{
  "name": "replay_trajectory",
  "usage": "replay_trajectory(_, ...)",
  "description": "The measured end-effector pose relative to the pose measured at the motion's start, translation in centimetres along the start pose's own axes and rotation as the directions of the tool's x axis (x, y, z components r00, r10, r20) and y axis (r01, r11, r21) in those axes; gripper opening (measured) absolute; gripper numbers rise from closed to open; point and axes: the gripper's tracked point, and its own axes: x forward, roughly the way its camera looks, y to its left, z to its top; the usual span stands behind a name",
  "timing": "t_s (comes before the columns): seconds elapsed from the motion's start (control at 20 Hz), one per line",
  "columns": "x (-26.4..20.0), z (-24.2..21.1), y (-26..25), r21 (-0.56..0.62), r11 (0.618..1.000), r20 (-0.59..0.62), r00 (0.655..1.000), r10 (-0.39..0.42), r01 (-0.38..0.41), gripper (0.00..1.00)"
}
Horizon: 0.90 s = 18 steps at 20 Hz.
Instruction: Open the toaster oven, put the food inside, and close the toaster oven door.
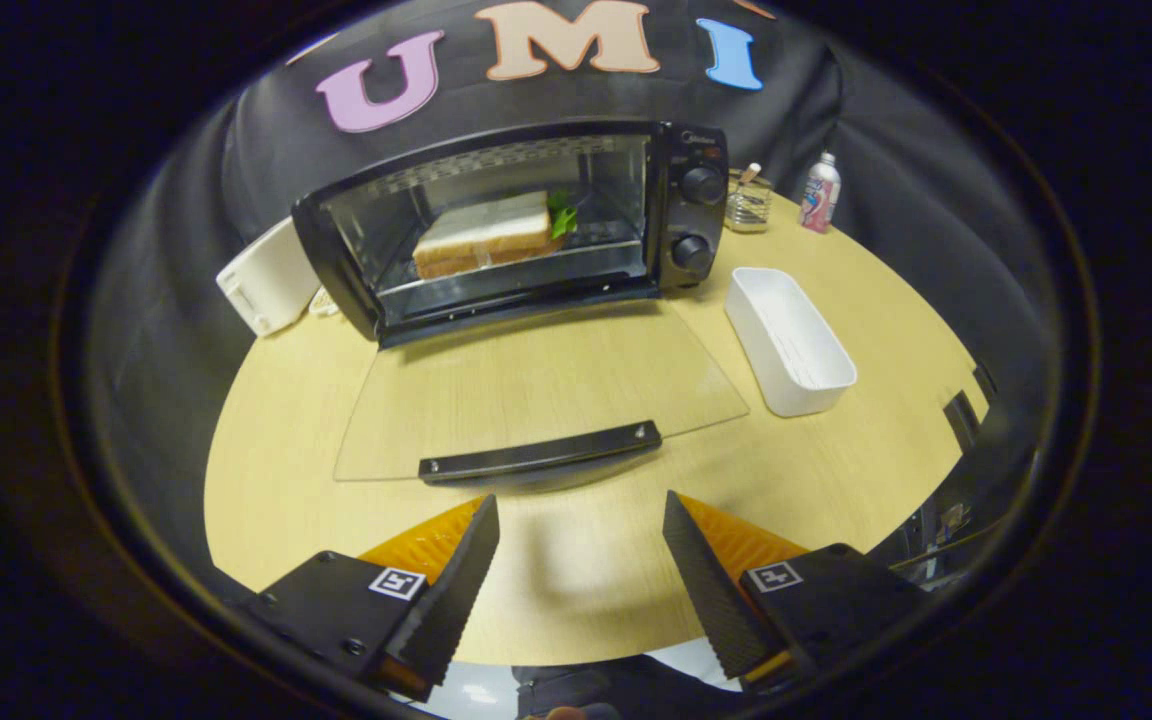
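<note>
A black toaster oven (681, 215) stands at the back of the round wooden table (576, 580), its glass door (536, 385) folded down flat toward me. The door's black handle (541, 453) lies just ahead of my fingertips. Inside the oven, on the rack, sits a sandwich (484, 236) of white bread with a green leaf at its right end. My gripper (581, 510) hovers above the table in front of the door handle, open, with nothing between its fingers.
An empty white rectangular tray (788, 340) lies to the right of the door. A white toaster (268, 278) stands left of the oven. A small glass jar (748, 203) and a pink-labelled bottle (820, 194) stand behind, right of the oven.
</note>
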Motion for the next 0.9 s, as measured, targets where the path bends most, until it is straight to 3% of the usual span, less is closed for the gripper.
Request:
replay_trajectory(0.5, 3.9, -0.8, 0.9, -0.09, 0.995, -0.028, 0.999, 0.037, -0.039, 1.0)
replay_trajectory(0.9, 2.9, 0.2, 1.1, -0.111, 0.993, 0.022, 0.999, 0.04, -0.037, 1.0)
